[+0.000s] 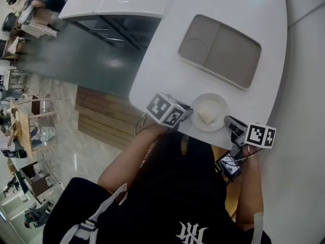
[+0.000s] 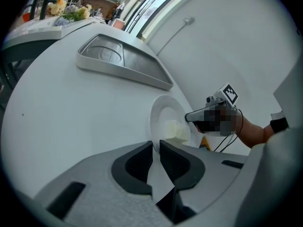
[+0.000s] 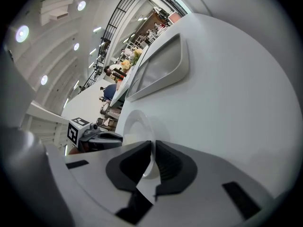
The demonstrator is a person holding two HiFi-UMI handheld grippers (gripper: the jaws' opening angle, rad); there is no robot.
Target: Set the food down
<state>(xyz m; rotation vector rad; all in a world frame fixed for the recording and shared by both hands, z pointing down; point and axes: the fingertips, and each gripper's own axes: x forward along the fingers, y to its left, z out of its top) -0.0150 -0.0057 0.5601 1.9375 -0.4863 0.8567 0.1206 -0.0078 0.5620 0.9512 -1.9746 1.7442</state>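
On the white table (image 1: 244,14), which fills the upper right of the head view, the tray (image 1: 219,50) lies well in from the near edge, empty, its long axis running slantwise from upper left to lower right. Just short of it, at the table's near edge and closest to the person, is the plate (image 1: 219,101). The tray is straight ahead of the plate, away from the body, with a strip of bare tabletop between the two. Whether the plate already rests on the table or hangs just over it, I cannot tell. It is carried from two opposite sides. The left gripper (image 1: 189,111) is clamped on the left rim, which runs between its closed jaws in the left gripper view. The right gripper (image 1: 229,122) is pinched on the right rim in the same way, as its own view shows. The line between the two grips runs across the person, roughly along the table edge. So both hands are equally near and neither leads. The food (image 1: 206,116), a pale block, sits near the middle of the plate, between the two grippers and touched by neither. By my judgement the plate must go forward or straight down, kept level, with both grips let go only once it bears on a surface.
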